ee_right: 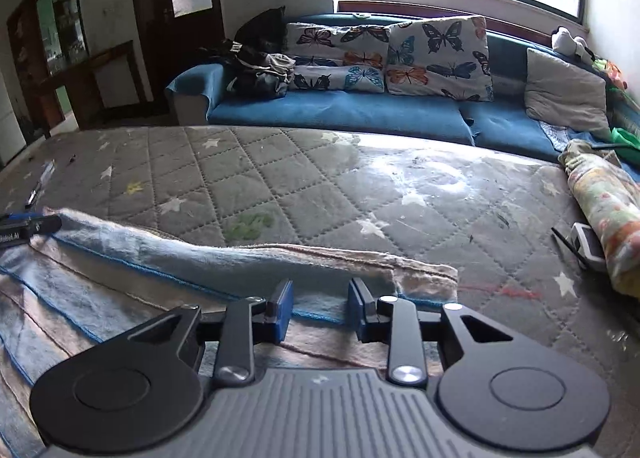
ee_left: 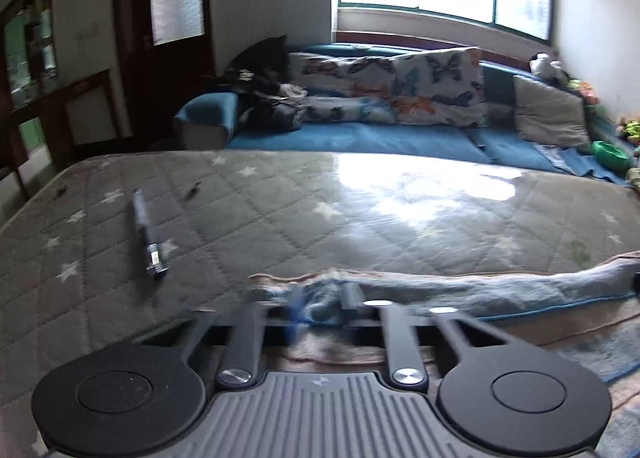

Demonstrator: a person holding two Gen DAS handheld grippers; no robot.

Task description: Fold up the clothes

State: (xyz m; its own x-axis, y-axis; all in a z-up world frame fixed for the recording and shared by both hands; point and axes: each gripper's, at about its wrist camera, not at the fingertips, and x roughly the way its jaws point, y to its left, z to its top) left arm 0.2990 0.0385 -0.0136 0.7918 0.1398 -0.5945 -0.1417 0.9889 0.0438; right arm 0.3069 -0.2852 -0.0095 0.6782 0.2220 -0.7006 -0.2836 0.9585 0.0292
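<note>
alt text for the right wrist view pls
The right gripper, jaws open, hovers over the folded edge of a blue-and-pink cloth on a grey star-quilted mattress. Behind stands a blue sofa with butterfly cushions.

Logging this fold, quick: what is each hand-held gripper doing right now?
Left hand-held gripper: shut on the blue cloth.
Right hand-held gripper: open, fingers astride the cloth's folded edge.

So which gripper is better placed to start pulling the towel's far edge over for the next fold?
Left. Its fingers already look pinched on the towel edge; the right gripper is open, with the edge only lying between its fingers.
</note>
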